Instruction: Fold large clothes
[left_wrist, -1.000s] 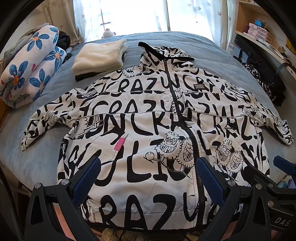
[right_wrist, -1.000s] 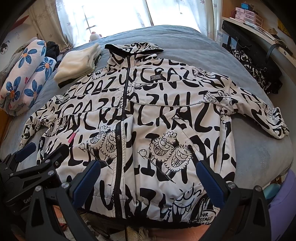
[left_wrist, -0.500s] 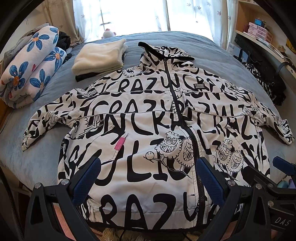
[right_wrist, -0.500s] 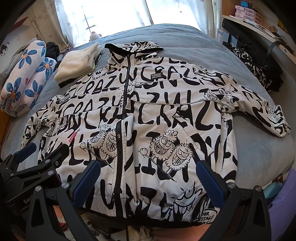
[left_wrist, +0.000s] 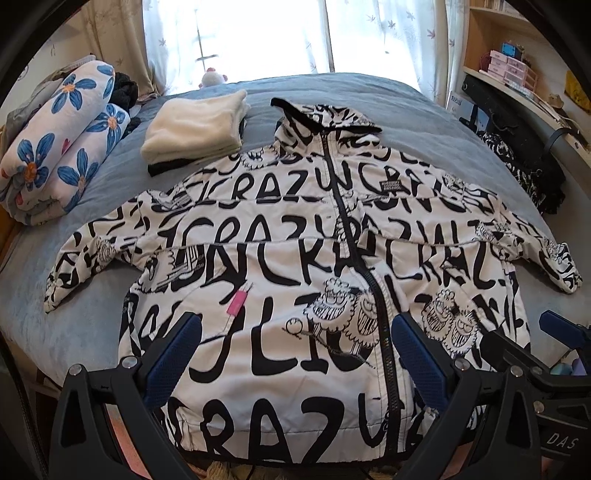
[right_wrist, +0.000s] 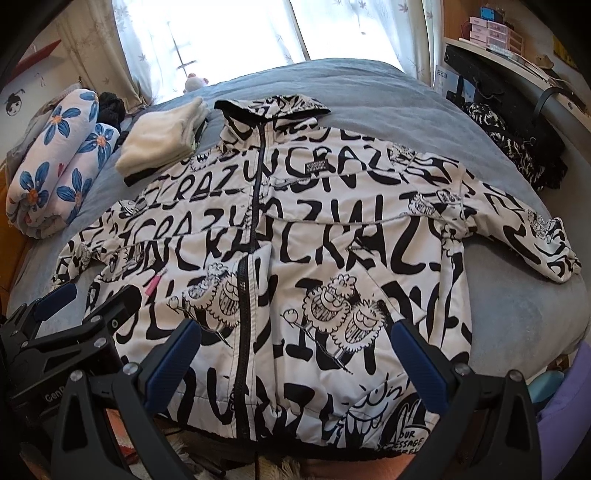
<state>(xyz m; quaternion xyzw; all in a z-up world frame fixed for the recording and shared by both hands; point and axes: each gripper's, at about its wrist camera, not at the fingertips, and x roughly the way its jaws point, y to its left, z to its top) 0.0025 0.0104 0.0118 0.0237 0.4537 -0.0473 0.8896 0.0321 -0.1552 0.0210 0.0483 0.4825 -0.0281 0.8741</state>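
change: both views sit slightly higher than 1 s ago, jacket (left_wrist: 295, 266) unmoved | jacket: flat, zipped, front up on bed (left_wrist: 424, 110), sleeves spread | left gripper (left_wrist: 295, 354): jaws wide, empty, above hem | right gripper (right_wrist: 295, 354): jaws wide, empty | judgement: no fold started; a sleeve looks like the first grasp.
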